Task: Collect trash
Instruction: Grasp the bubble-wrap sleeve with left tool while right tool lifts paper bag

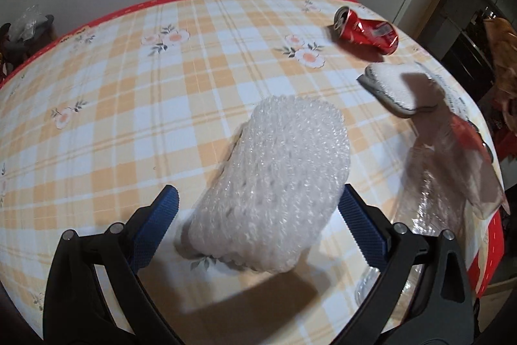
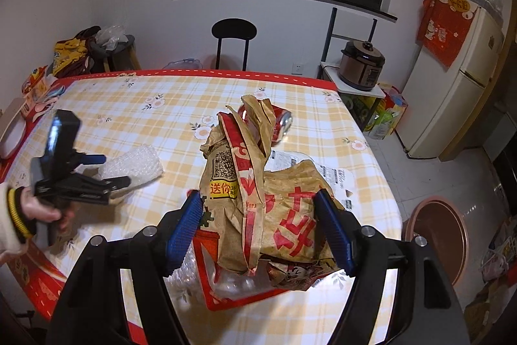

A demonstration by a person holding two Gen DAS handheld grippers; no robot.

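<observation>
A roll of bubble wrap (image 1: 274, 183) lies on the checked tablecloth between the blue pads of my left gripper (image 1: 258, 212); the jaws stand wide, one pad near its right side. It also shows in the right wrist view (image 2: 132, 167) beside the left gripper (image 2: 110, 170). My right gripper (image 2: 258, 222) is closed on a crumpled brown paper bag (image 2: 258, 183) with red print and holds it up. A crushed red can (image 1: 365, 29) lies at the far right; in the right wrist view the can (image 2: 278, 122) is partly behind the bag.
A white foam pad (image 1: 394, 86) and clear plastic wrapping (image 1: 429, 199) lie by the table's right edge. A black chair (image 2: 234, 37) stands behind the table (image 2: 129, 109). A cooker (image 2: 363, 63), a fridge (image 2: 452, 92) and a pink tub (image 2: 439, 231) are on the right.
</observation>
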